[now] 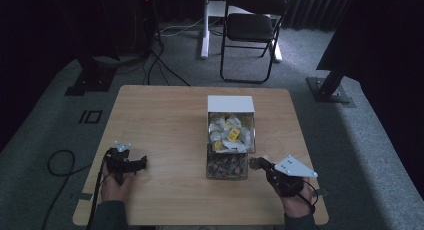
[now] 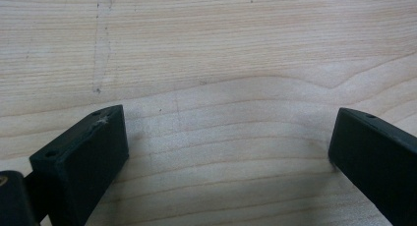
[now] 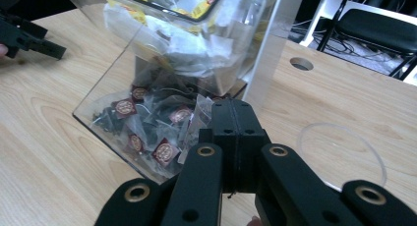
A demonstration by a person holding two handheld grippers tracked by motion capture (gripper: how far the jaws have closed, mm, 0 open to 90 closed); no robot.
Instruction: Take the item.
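Note:
A clear two-tier box (image 1: 231,140) with a white back stands at the table's middle. Its upper bin holds white and yellow sachets (image 1: 230,133), the lower bin dark brown sachets (image 1: 226,165). My right gripper (image 1: 253,163) lies at the box's near right corner, tips close to the lower bin. In the right gripper view its jaws (image 3: 237,110) are pressed together with nothing between them, just in front of the brown sachets (image 3: 147,132). My left gripper (image 1: 140,164) rests on the table at the left, and its jaws (image 2: 226,147) stand wide apart over bare wood.
The wooden table (image 1: 165,120) has bare room to the left and behind the box. A faint clear ring (image 3: 344,152) lies on the wood near a round cable hole (image 3: 301,64). A black folding chair (image 1: 252,25) stands beyond the table's far edge.

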